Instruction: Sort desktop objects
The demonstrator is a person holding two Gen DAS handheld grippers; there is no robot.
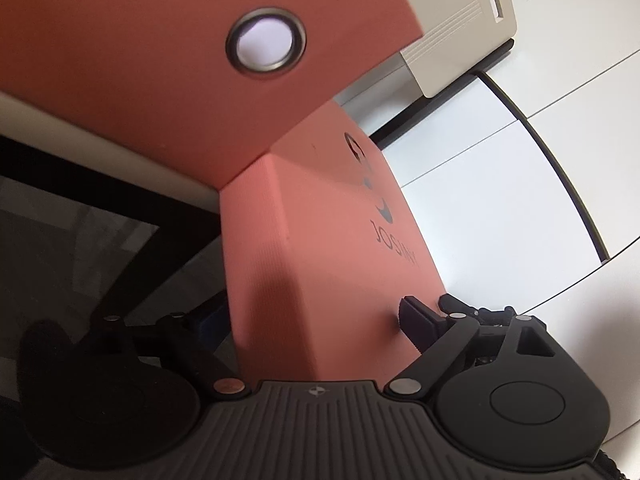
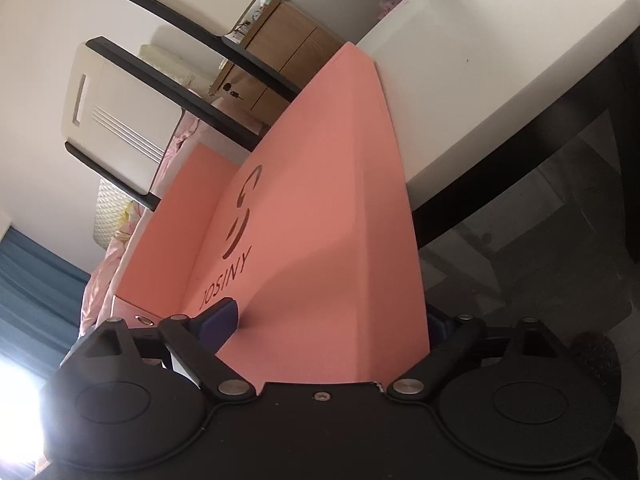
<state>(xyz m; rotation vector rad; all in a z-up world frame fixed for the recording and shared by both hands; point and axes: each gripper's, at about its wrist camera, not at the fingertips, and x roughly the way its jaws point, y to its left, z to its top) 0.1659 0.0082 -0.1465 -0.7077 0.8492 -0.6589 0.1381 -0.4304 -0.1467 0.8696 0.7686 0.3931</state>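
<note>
Coral-pink JOSINY box [image 1: 320, 240] clamped at opposite ends between left gripper [image 1: 320, 328] and right gripper [image 2: 332, 320], lifted beside white tabletop [image 2: 460, 92]; grommeted flap [image 1: 160, 60] raised.

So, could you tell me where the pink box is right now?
The pink box fills the centre of both wrist views, clamped between the left gripper and the right gripper, beside the white table.

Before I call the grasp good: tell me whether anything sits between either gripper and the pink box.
Nothing visible does. The left gripper and right gripper each have the pink box directly between their fingers, one visible pad pressed against its side.
</note>
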